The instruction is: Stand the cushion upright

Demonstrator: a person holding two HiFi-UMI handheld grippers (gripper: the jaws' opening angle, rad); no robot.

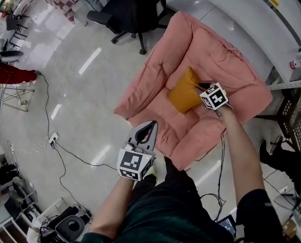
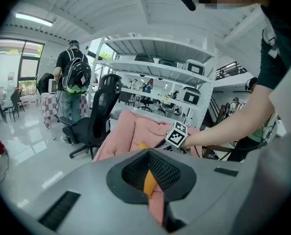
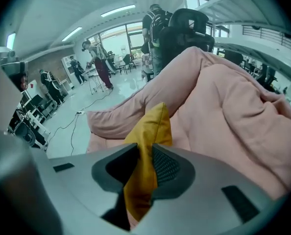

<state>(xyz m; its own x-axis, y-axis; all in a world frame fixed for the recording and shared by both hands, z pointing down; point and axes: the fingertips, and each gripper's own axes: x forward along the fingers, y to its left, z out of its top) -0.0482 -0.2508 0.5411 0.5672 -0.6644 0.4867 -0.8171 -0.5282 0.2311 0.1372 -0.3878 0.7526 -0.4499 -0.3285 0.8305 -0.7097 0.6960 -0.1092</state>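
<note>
Softness rules here: the mustard-yellow fabric cushion [image 1: 185, 91] on the seat of the pink padded armchair [image 1: 226, 59] looks light and floppy, so bite deep into its top edge, which sits loose in your slightly parted right gripper [image 3: 144, 153], while your left gripper [image 1: 149, 128] hangs closed and empty.

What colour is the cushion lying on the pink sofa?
The cushion is plain mustard yellow, with no pattern. It shows best in the right gripper view.
</note>
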